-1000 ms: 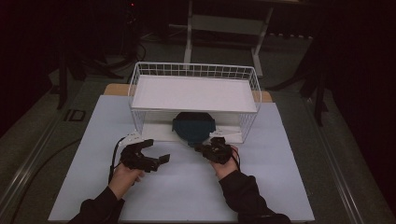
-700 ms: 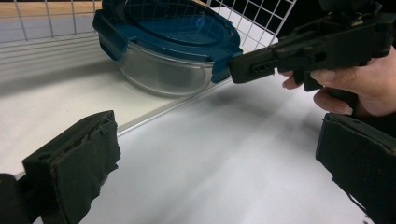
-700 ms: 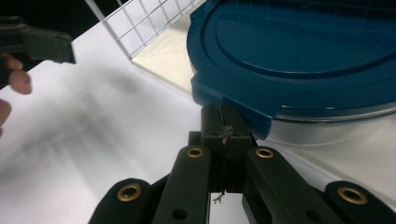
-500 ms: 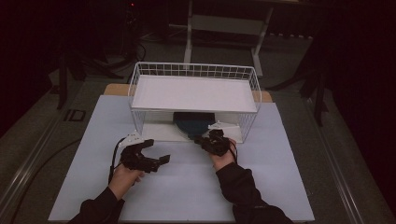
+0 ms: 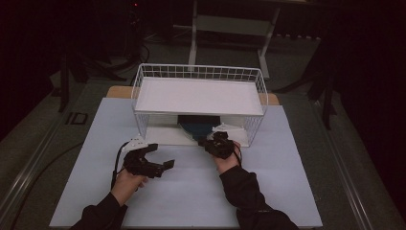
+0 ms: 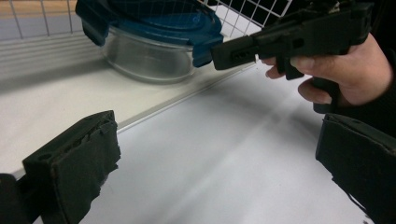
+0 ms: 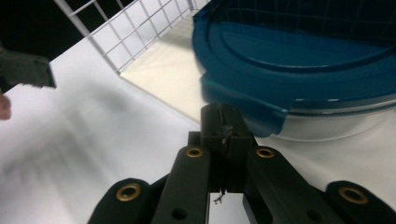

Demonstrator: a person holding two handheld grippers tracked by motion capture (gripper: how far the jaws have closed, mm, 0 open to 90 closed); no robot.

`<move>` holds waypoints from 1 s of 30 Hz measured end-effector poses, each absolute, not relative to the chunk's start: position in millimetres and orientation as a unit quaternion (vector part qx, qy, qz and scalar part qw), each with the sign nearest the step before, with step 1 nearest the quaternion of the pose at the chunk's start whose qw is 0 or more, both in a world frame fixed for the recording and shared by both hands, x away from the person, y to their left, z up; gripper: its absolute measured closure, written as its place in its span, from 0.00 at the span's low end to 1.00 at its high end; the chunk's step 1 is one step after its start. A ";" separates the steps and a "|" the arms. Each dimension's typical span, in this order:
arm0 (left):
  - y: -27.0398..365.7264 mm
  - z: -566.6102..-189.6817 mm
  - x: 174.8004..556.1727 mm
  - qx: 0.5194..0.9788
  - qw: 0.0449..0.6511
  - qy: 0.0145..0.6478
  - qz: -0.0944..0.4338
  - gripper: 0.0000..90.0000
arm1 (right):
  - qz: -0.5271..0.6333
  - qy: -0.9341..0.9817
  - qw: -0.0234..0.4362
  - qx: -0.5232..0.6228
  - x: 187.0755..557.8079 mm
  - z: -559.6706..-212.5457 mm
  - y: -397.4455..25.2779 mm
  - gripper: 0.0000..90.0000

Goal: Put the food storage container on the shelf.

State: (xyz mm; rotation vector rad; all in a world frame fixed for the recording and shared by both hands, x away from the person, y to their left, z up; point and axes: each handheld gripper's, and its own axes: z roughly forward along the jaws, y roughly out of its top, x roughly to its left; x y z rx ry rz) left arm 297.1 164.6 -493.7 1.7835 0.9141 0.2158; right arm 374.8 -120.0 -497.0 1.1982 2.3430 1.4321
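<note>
Glass container [image 6: 148, 56], blue lid [image 7: 299, 51] on, contents unseen, sits under white wire shelf [image 5: 198, 96] on bench [image 5: 191, 187]. Right gripper [image 7: 227, 127] fingers pressed together at lid's edge; left gripper [image 6: 210, 163] fingers spread, holding nothing.

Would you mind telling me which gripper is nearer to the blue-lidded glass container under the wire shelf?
Right. The right gripper, jaws shut, sits at the blue-lidded glass container's lid edge. The left gripper, jaws open, hangs over the table farther back.
</note>
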 end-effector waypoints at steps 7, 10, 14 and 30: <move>163.0 -484.9 290.6 0.751 0.540 0.367 0.099 0.00 | 0.501 0.774 0.072 0.381 359.1 -491.0 -128.9 0.52; 160.5 -481.3 286.5 0.751 0.547 0.359 0.095 0.00 | 0.516 0.769 0.063 0.372 347.9 -488.0 -132.9 0.30; 157.9 -480.9 283.3 0.754 0.546 0.353 0.092 0.00 | 0.524 0.769 0.046 0.363 338.8 -488.1 -137.7 0.20; 156.0 -481.0 273.4 0.760 0.547 0.340 0.086 0.00 | 0.529 0.763 0.059 0.365 299.1 -492.8 -177.8 0.18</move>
